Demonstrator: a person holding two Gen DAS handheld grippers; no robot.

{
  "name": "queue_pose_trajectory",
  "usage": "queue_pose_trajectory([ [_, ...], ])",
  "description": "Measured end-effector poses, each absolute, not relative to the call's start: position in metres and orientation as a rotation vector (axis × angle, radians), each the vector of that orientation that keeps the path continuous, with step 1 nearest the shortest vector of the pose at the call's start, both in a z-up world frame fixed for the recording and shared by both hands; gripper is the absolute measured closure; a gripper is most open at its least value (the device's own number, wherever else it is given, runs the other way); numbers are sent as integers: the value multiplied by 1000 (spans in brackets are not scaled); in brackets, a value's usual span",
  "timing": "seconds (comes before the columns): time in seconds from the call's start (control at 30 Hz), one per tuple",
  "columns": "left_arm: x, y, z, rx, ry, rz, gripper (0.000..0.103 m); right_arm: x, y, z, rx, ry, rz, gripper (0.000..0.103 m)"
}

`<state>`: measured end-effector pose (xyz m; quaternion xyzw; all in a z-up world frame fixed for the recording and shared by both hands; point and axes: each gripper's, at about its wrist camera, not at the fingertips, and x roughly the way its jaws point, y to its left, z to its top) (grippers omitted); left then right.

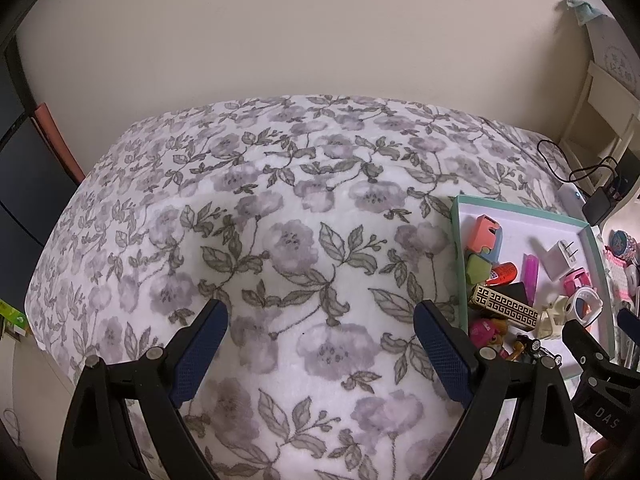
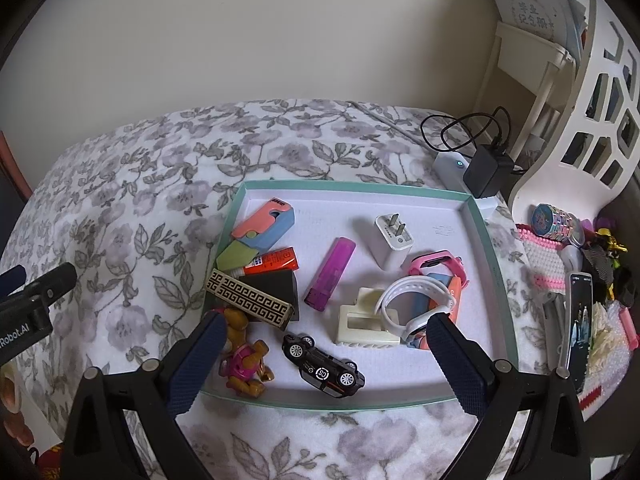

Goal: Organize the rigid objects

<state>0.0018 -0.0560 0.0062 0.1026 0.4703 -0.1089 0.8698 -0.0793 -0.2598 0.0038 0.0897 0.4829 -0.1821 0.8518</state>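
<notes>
A shallow teal-rimmed white tray (image 2: pixel 486 240) lies on the floral bedspread and holds small items: a black toy car (image 2: pixel 324 370), a pink toy figure (image 2: pixel 244 364), a purple lighter (image 2: pixel 330 274), a white plug adapter (image 2: pixel 392 242), a gold patterned box (image 2: pixel 248 300), a cream clip (image 2: pixel 360 324), watches (image 2: pixel 420 304) and coloured erasers (image 2: pixel 264 226). My right gripper (image 2: pixel 324 340) is open and empty, just above the tray's near part over the car. My left gripper (image 1: pixel 320 328) is open and empty over bare bedspread, left of the tray (image 1: pixel 460 264).
A black charger with cable (image 2: pixel 486 170) and a white power bank (image 2: pixel 452 166) lie behind the tray. A phone (image 2: pixel 580 320), a pink-white pouch (image 2: pixel 548 256) and trinkets crowd the right side. A white shelf (image 2: pixel 592 120) stands at right. The wall is behind the bed.
</notes>
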Motion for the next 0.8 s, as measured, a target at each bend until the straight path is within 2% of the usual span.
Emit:
queue_pose_trajectory([
  [0.8, 1, -57, 5, 218, 983, -228, 9, -79, -260, 4, 190, 1017, -384, 2],
])
